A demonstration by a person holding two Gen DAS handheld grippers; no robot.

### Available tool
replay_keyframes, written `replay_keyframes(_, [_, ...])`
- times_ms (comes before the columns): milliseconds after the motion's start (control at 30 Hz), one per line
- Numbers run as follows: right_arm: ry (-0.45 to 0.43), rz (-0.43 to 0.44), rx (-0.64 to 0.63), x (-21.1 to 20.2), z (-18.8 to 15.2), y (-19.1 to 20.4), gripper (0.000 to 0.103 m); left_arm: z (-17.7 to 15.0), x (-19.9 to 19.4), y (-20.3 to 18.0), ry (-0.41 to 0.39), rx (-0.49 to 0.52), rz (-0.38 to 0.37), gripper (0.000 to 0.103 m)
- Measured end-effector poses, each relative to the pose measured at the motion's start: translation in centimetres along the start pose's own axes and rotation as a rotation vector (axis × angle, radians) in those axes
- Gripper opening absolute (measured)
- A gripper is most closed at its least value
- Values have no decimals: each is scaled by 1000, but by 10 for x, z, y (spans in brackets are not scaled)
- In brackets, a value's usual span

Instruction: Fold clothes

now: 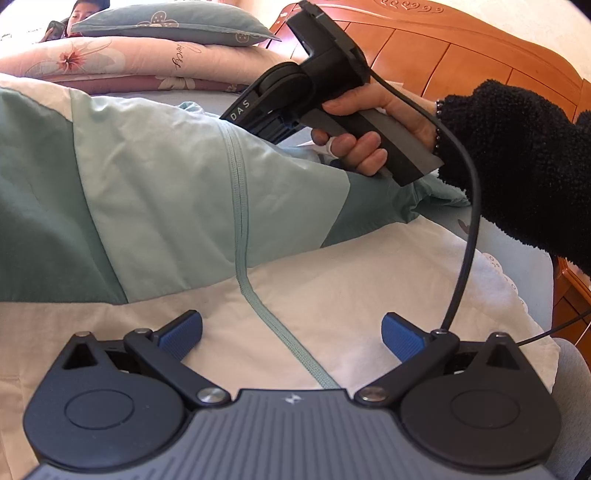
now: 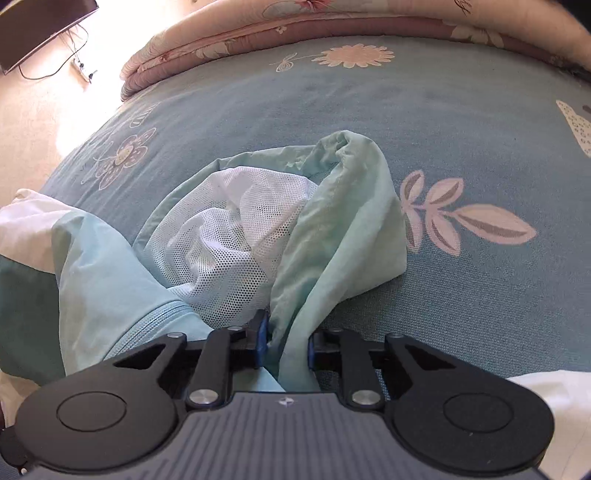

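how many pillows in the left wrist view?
2, both at the top left of the view, stacked at the head of the bed: a grey-blue pillow lying on a pink floral pillow. More may be hidden outside the view.

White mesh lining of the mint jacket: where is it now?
Right wrist view, centre: the white mesh lining lies exposed inside the bunched mint jacket, just ahead of the right gripper, on the blue floral bedsheet.

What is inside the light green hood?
Inside the hood you can see white mesh lining, crumpled up. The right gripper pinches the hood's edge. Deeper folds hide whatever lies further in, and the bedsheet beneath is covered.
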State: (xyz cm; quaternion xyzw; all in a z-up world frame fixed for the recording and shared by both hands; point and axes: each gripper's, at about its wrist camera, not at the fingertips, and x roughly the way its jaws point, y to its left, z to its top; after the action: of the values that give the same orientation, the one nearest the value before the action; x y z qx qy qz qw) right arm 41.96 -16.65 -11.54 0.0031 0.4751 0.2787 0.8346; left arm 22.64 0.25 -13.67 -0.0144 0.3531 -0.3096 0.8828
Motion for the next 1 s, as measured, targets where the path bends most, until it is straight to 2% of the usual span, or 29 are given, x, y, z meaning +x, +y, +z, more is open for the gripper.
replay_keyframes(133, [20, -100, -111, -5, 15, 22, 17, -3, -2, 0, -5, -24, -9, 102])
replay_keyframes(200, [62, -118, -119, -2, 22, 25, 19, -1, 1, 1, -4, -45, -16, 102])
replay_keyframes(333, [83, -144, -118, 3, 23, 26, 19, -2, -3, 4, 1, -61, -18, 102])
replay_keyframes(467, [30, -217, -156, -1, 20, 39, 15, -2, -5, 2, 2, -67, -8, 102])
replay_keyframes(600, [-27, -277, -187, -13, 30, 47, 14, -1, -7, 1, -16, -88, 6, 102])
replay_keyframes(833, [-106, -402, -209, -18, 66, 45, 14, 1, -14, -1, -62, -107, 7, 102])
replay_keyframes(1000, [-170, -498, -204, -7, 106, 32, 13, 1, -16, 3, -70, -122, 21, 102])
